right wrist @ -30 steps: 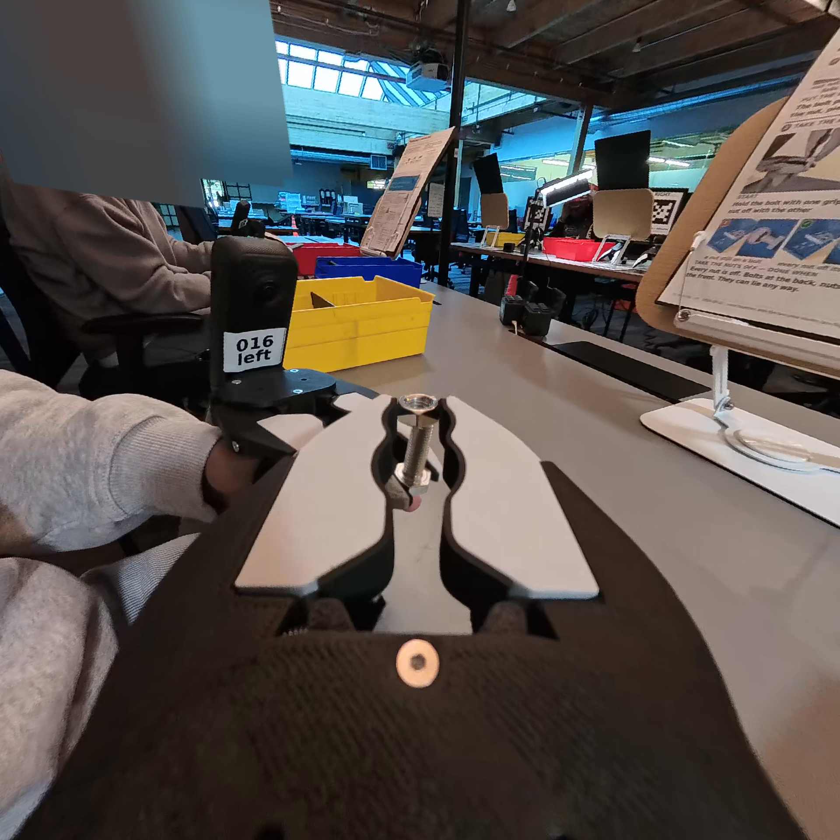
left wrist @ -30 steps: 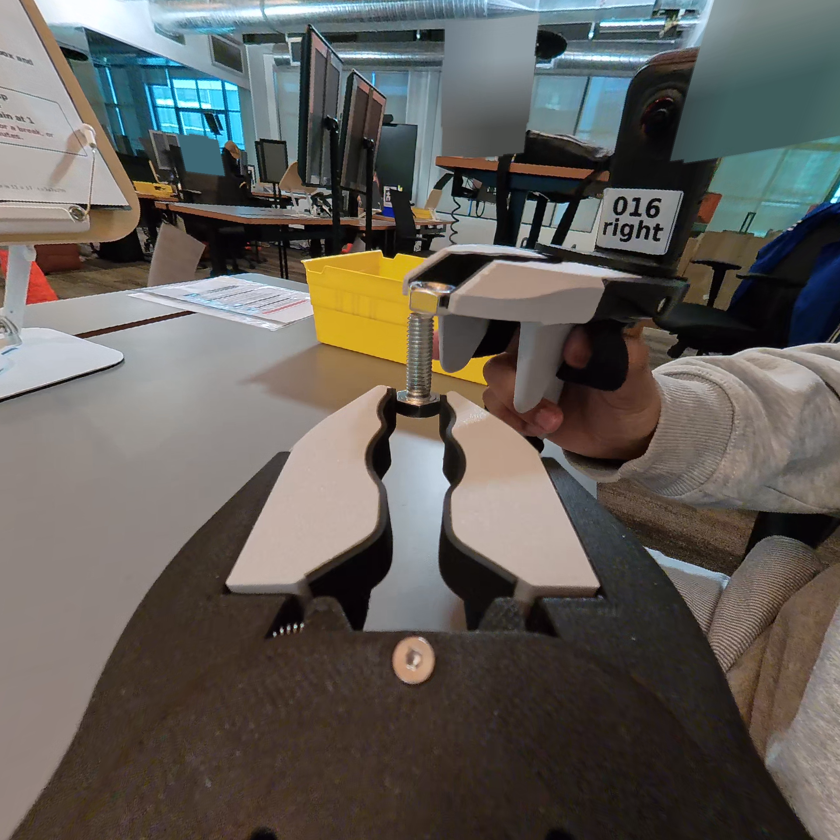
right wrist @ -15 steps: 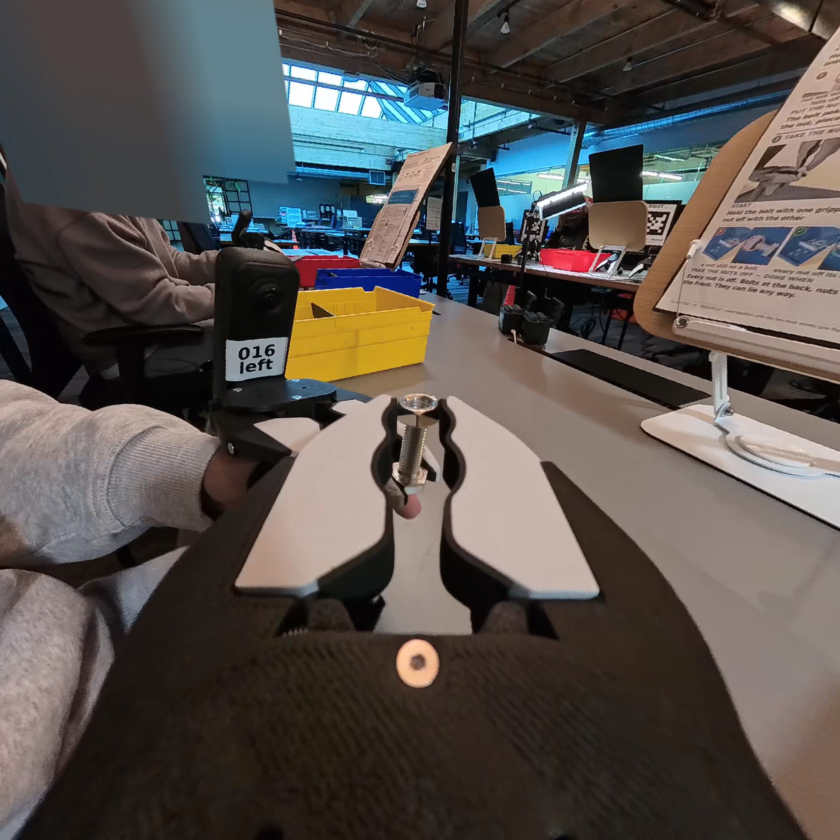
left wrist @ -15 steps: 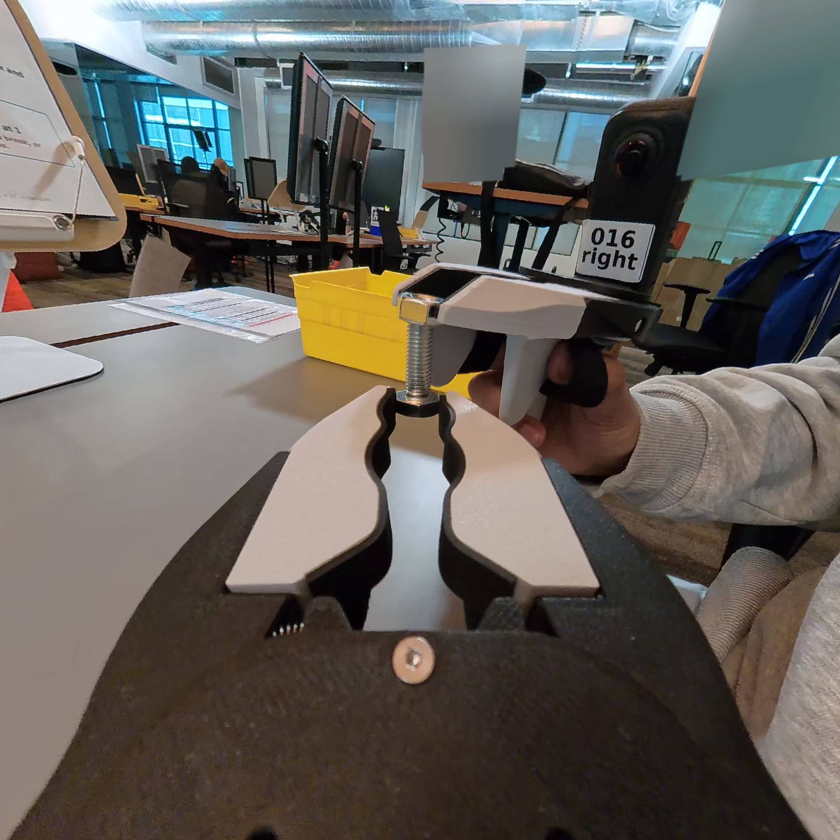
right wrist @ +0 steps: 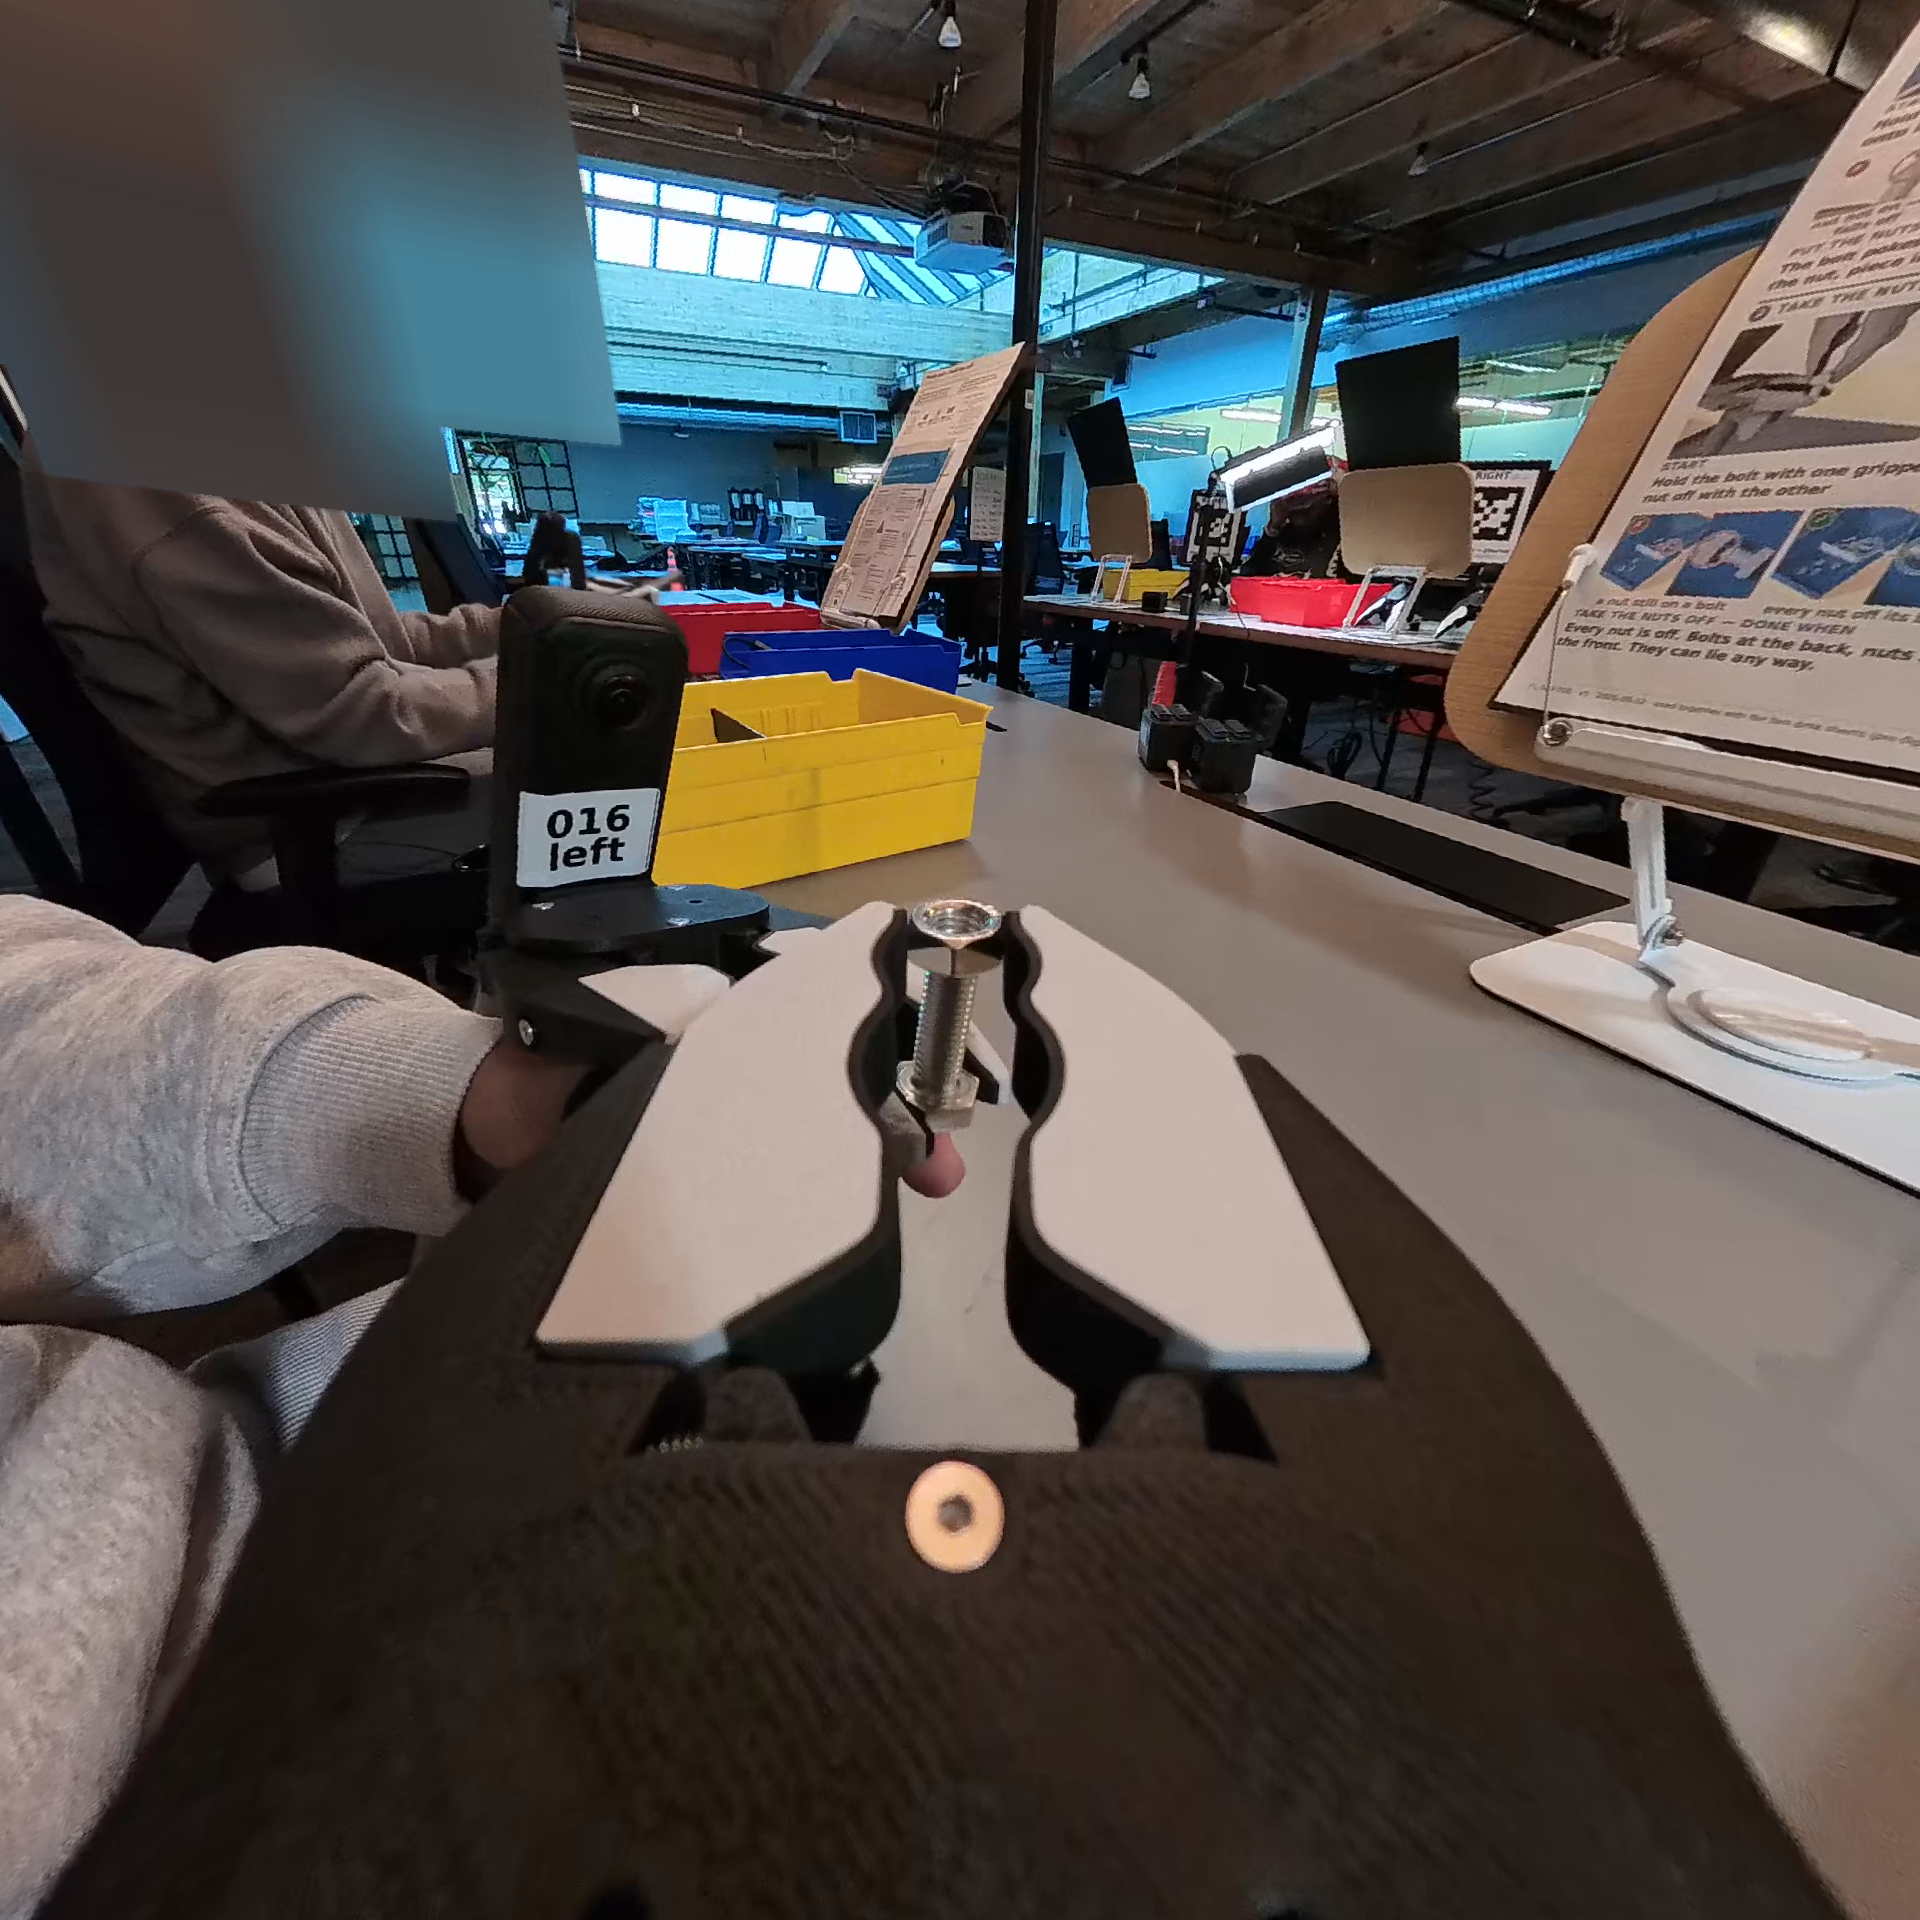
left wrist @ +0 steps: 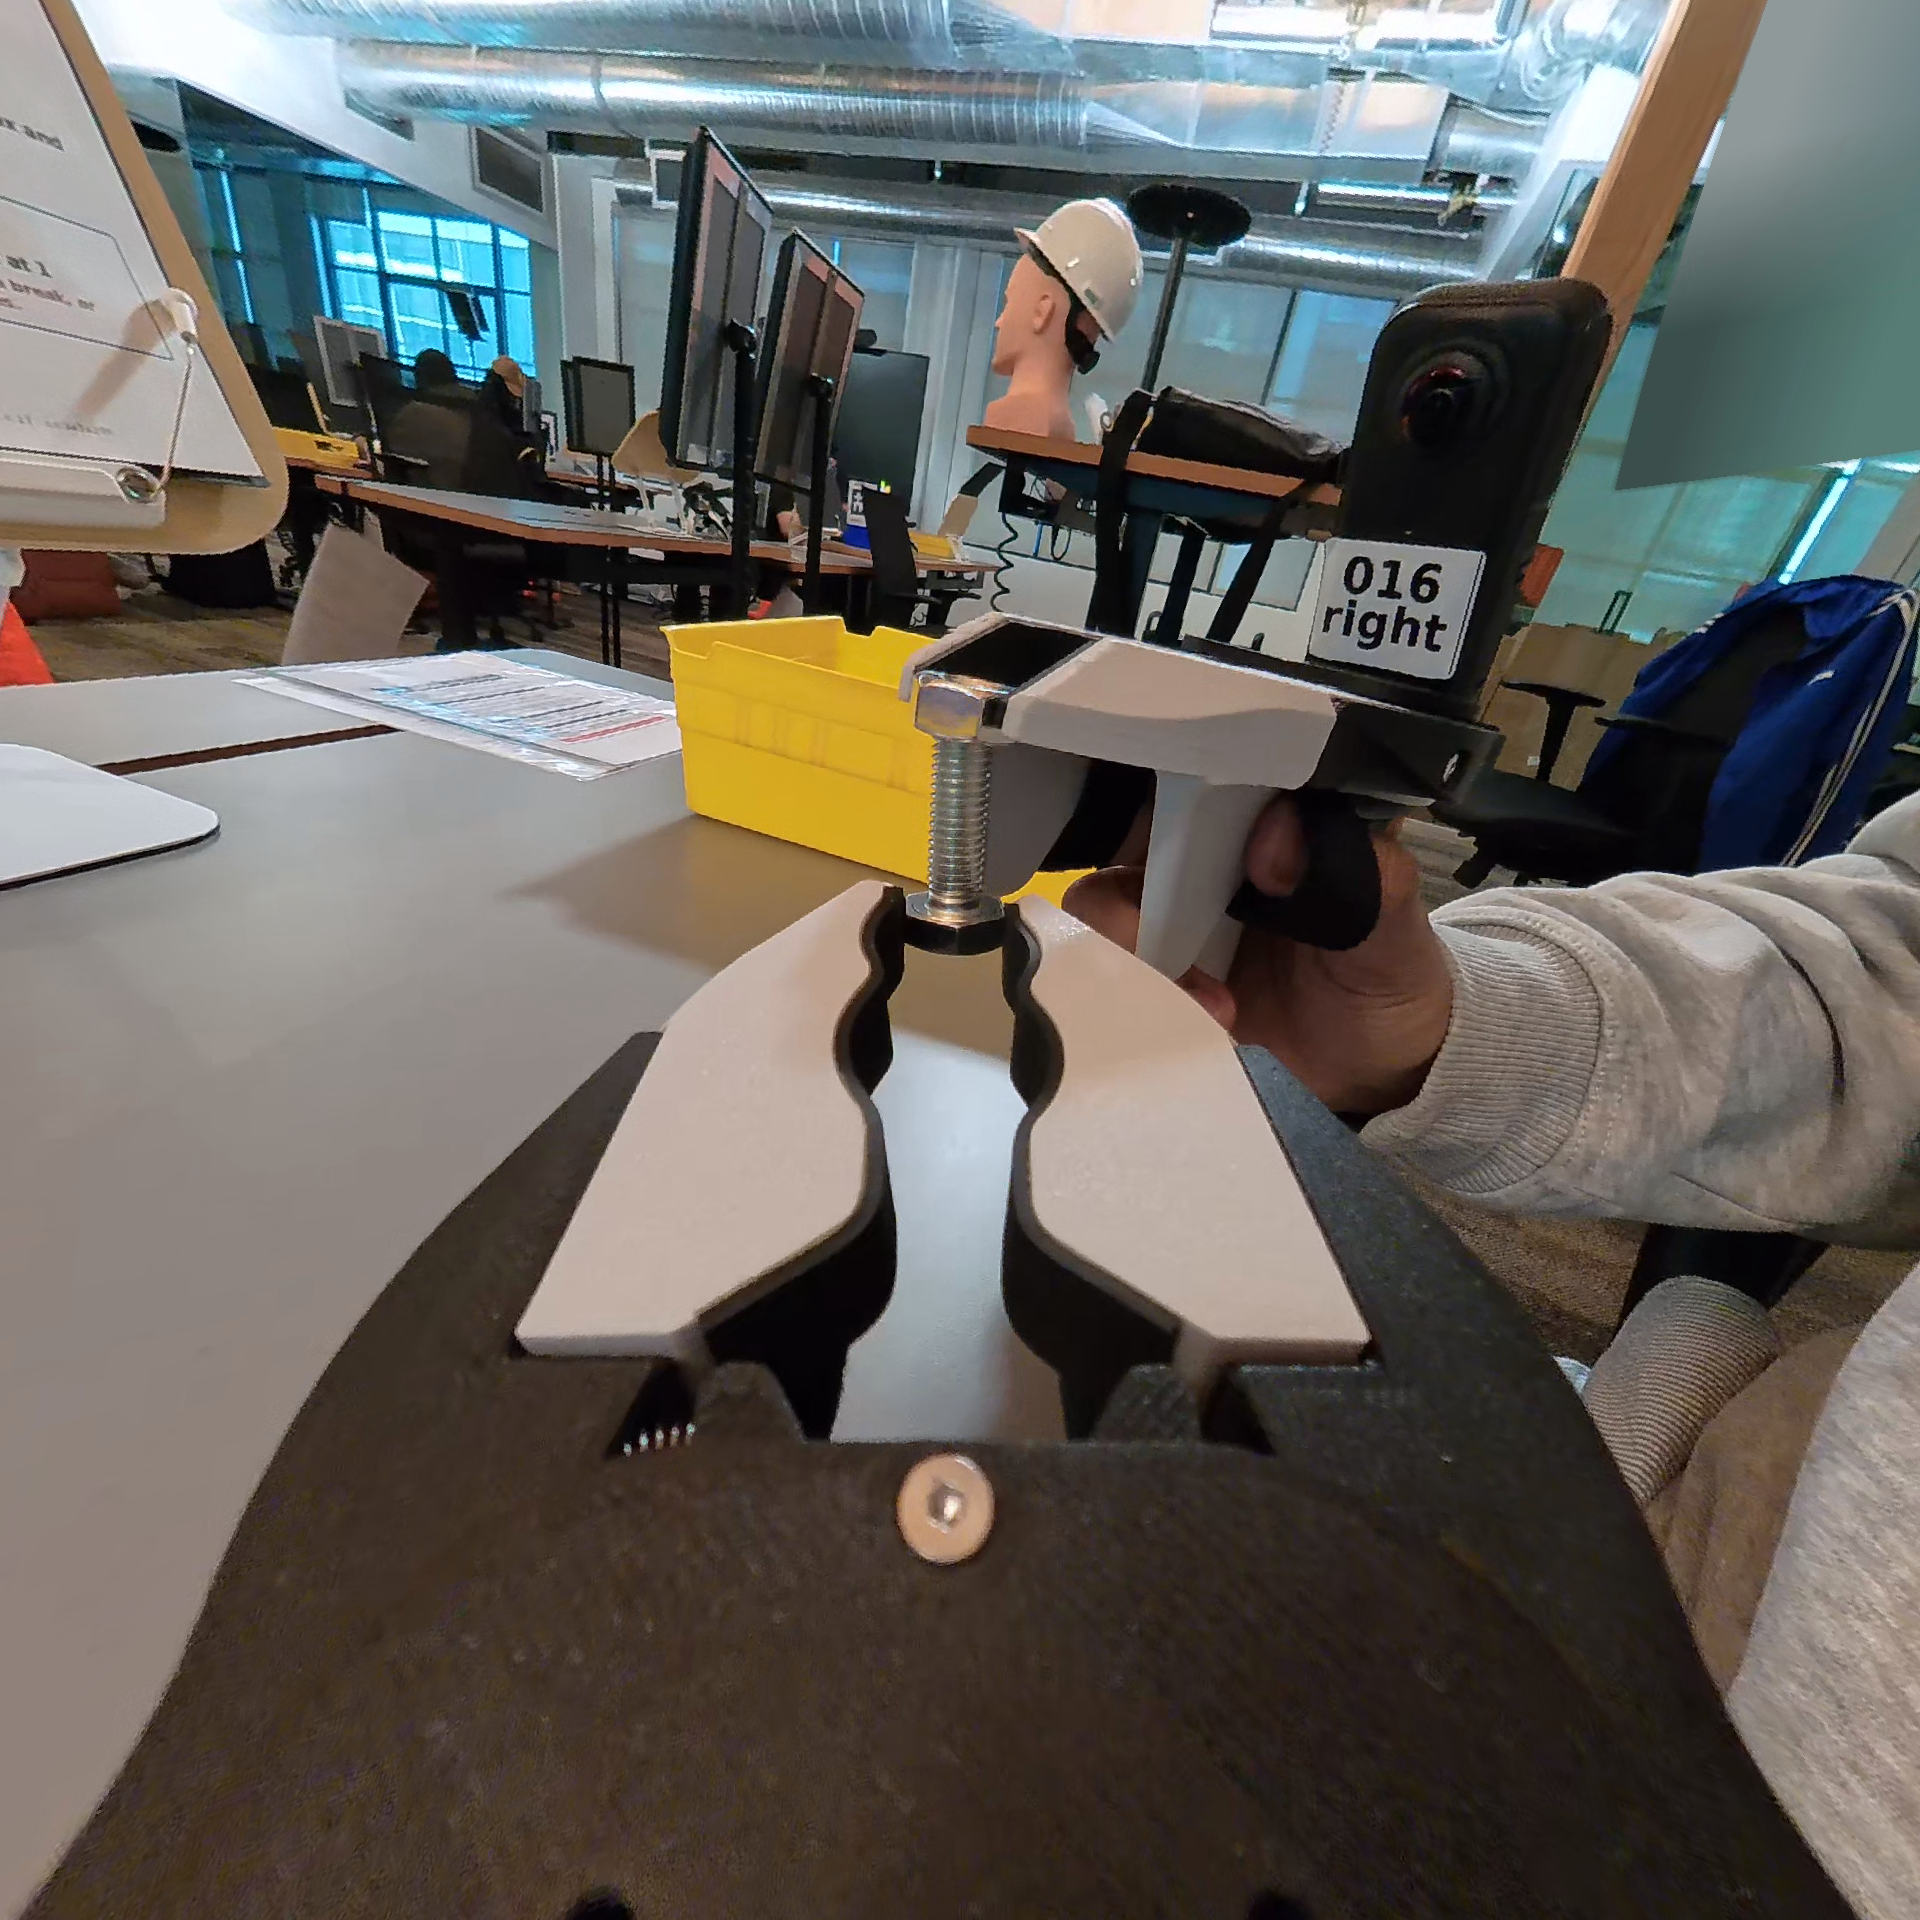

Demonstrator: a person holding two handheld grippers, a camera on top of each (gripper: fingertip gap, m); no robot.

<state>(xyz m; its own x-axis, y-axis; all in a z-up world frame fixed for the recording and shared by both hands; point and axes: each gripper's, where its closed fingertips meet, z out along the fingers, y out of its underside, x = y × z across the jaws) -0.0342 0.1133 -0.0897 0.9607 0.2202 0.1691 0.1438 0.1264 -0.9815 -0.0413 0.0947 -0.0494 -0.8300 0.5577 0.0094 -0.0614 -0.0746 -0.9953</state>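
Note:
A silver bolt (left wrist: 958,805) stands upright above the grey table (left wrist: 312,987). My left gripper (left wrist: 953,925) is shut on the hex nut (left wrist: 953,912) at the bolt's lower end. The right gripper (left wrist: 961,707) reaches in from the right and is shut on the bolt's head. In the right wrist view my right gripper (right wrist: 954,930) holds the bolt head (right wrist: 954,922), the threaded shank (right wrist: 940,1029) runs down to the nut (right wrist: 935,1096), and the left gripper's fingers (right wrist: 665,987) come in from the left below.
A yellow bin (left wrist: 800,758) sits on the table just behind the bolt, also in the right wrist view (right wrist: 821,769). A document stand (right wrist: 1714,997) is at the right, its white base at the far left in the left view (left wrist: 83,821). A laminated sheet (left wrist: 478,707) lies farther back. My left and right fingertips are right by each other.
Both grippers keep their hold. The left wrist view has swung slightly, so the yellow bin and background shifted; the bolt and nut stay in the same place between the fingers.

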